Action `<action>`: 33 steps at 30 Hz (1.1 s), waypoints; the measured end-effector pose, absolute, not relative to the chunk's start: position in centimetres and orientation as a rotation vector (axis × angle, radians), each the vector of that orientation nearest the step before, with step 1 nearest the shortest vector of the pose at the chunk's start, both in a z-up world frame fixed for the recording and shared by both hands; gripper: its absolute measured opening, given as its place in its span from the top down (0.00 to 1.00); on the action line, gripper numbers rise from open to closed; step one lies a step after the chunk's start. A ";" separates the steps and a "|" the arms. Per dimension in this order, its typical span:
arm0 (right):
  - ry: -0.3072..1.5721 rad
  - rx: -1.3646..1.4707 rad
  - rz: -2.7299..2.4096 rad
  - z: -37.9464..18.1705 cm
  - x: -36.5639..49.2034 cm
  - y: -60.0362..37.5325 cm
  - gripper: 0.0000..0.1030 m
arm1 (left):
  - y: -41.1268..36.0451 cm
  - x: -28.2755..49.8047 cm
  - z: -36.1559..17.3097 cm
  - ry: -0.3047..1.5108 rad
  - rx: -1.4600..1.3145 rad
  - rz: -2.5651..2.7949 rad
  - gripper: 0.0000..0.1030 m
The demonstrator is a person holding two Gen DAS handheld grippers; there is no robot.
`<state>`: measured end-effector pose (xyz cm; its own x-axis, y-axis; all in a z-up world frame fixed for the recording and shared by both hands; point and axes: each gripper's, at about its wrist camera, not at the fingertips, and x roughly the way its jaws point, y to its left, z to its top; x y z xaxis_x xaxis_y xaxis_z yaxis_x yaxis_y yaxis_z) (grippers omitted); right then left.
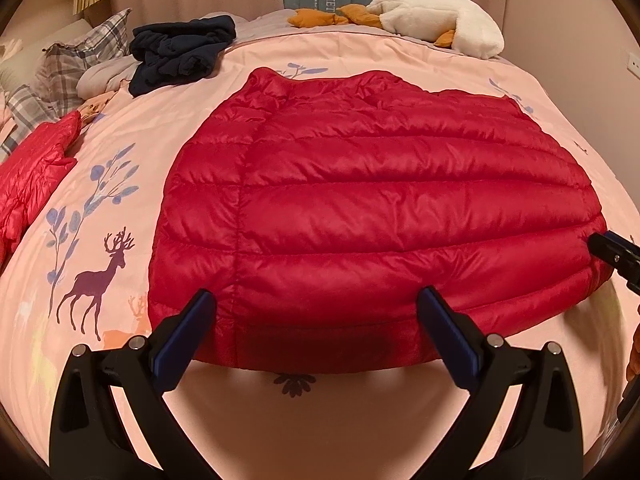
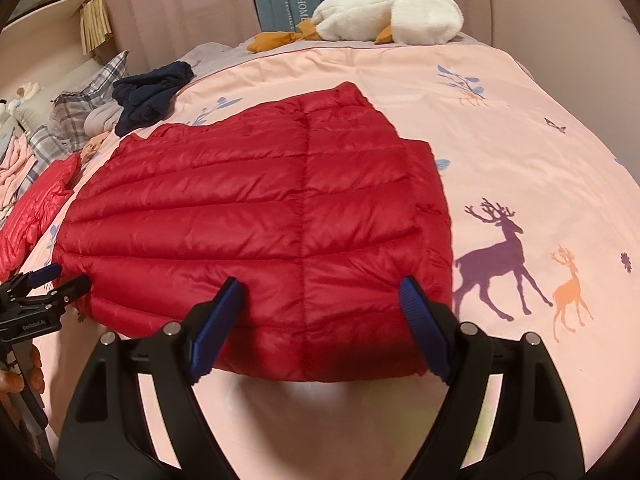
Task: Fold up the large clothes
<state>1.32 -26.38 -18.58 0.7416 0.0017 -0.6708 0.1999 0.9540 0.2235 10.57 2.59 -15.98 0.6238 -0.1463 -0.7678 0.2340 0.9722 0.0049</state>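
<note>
A red quilted down jacket (image 1: 372, 204) lies flat, folded into a rough rectangle, on the pink bedspread (image 1: 132, 128); it also shows in the right wrist view (image 2: 256, 216). My left gripper (image 1: 316, 300) is open, its jaws spread just above the jacket's near hem at the left part. My right gripper (image 2: 320, 292) is open, its jaws spread over the near hem at the jacket's right part. The left gripper also shows at the left edge of the right wrist view (image 2: 64, 276), open beside the jacket's left corner.
A second red jacket (image 1: 32, 176) lies at the bed's left edge. A dark navy garment (image 1: 180, 54) and plaid pillows (image 1: 80, 60) sit at the far left. A white plush goose (image 2: 392, 12) lies at the head of the bed by the curtain.
</note>
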 end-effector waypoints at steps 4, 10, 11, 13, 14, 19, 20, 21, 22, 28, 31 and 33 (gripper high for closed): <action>0.707 0.335 -0.147 -17.8 0.8 -27.7 0.20 | 3.1 10.7 -14.7 0.847 0.070 -0.228 0.01; 0.635 0.378 -0.136 -15.4 1.9 -28.8 0.20 | 2.3 13.1 -11.9 0.772 0.071 -0.222 0.01; 0.626 0.364 -0.126 -14.9 2.6 -28.4 0.20 | 1.9 13.7 -11.3 0.755 0.073 -0.220 0.01; 0.617 0.338 -0.099 -14.2 4.0 -27.6 0.20 | 1.3 14.8 -10.7 0.741 0.076 -0.225 0.01; 0.615 0.321 -0.084 -13.9 5.1 -27.1 0.20 | 0.8 15.6 -10.4 0.736 0.083 -0.226 0.01; 0.641 0.291 -0.031 -13.5 10.2 -25.0 0.20 | -1.2 19.0 -10.4 0.742 0.117 -0.220 0.01; 0.646 0.289 -0.027 -13.6 10.8 -24.7 0.20 | -1.6 19.8 -10.7 0.751 0.127 -0.213 0.01; 0.654 0.282 -0.030 -13.6 11.7 -24.4 0.20 | -1.9 20.4 -11.0 0.760 0.136 -0.205 0.01; 0.662 0.278 -0.029 -13.8 12.2 -24.2 0.20 | -2.1 21.1 -11.5 0.774 0.145 -0.198 0.01; 0.740 0.264 -0.065 -16.1 15.1 -24.8 0.19 | -1.7 22.9 -14.0 0.846 0.138 -0.192 0.01; 0.739 0.286 -0.097 -16.6 14.9 -26.1 0.19 | -1.2 23.0 -14.4 0.845 0.122 -0.209 0.01; 0.741 0.308 -0.121 -16.9 14.6 -27.1 0.19 | -0.7 23.1 -14.4 0.846 0.114 -0.206 0.01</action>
